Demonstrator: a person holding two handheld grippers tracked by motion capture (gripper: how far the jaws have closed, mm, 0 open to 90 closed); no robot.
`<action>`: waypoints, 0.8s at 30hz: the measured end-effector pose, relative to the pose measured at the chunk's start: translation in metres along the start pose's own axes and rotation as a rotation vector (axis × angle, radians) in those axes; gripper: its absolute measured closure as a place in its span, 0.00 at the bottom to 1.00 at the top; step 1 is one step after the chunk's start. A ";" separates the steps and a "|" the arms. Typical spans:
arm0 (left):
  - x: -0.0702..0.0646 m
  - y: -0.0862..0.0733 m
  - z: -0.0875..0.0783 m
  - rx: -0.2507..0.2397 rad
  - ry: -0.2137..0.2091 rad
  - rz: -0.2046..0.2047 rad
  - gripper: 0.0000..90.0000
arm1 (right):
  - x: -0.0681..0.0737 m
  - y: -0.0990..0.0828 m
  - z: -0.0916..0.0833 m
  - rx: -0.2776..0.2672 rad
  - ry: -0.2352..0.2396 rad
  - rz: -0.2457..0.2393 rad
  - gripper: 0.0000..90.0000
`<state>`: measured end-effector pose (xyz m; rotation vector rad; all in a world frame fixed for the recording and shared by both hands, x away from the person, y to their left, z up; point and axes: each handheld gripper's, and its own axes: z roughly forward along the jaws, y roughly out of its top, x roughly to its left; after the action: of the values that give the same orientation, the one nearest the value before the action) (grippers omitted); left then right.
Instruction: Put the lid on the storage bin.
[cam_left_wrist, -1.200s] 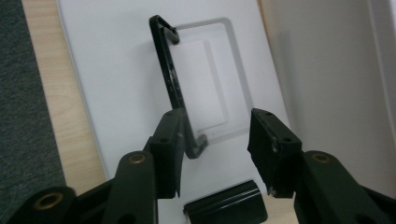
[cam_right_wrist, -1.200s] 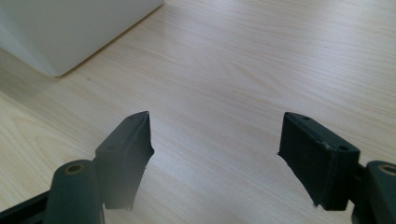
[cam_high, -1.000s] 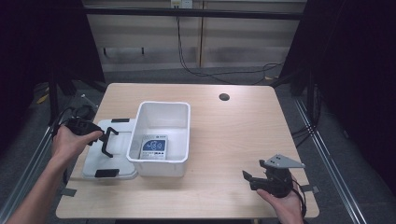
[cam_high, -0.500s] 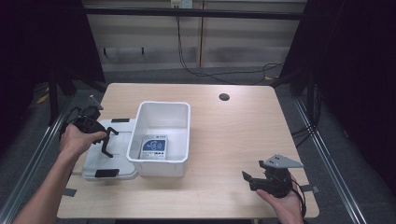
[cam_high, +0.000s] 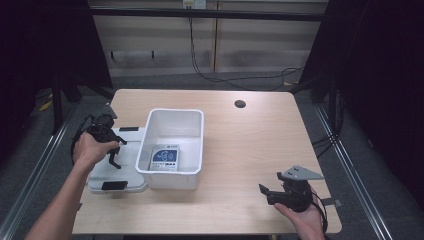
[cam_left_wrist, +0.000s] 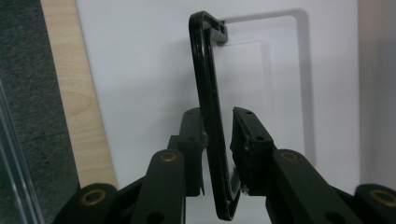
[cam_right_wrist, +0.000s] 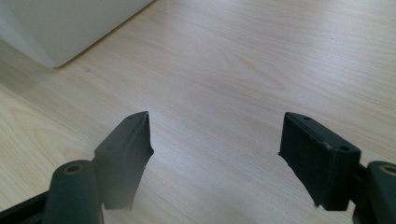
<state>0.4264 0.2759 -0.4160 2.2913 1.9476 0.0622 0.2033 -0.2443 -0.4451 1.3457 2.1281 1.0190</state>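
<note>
Closing its jaws, the left gripper (cam_left_wrist: 218, 140) straddles the lid's black handle (cam_left_wrist: 208, 107) (one pad touching, not yet clamped). The right gripper (cam_right_wrist: 215, 154) hovers, jaws wide apart, over the table (cam_right_wrist: 261, 70).

We see a light wooden table (cam_high: 260, 150) with a dark round hole (cam_high: 240, 104) near its far edge. Grey floor (cam_high: 350, 150) surrounds it. Behind stands a pale panelled wall (cam_high: 150, 45) with black cables (cam_high: 210, 75) hanging; darkness flanks both sides.

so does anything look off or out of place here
Nothing is spilled or broken. The lid lies flat beside the bin, its black handle raised between the left gripper jaws, which have just been closing. A box lies in the bin.
</note>
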 end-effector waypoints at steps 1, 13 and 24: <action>-0.001 0.000 0.002 0.002 -0.002 -0.003 0.82 | 0.000 0.000 0.000 0.001 0.001 0.000 0.27; -0.005 0.003 0.007 0.010 0.013 -0.014 0.88 | 0.000 0.000 0.001 0.006 0.002 0.002 0.27; -0.007 0.005 0.006 0.035 -0.029 -0.037 0.93 | 0.000 0.000 0.001 0.010 0.003 -0.001 0.27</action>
<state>0.4306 0.2678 -0.4210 2.2632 1.9920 -0.0089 0.2040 -0.2442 -0.4463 1.3487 2.1382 1.0125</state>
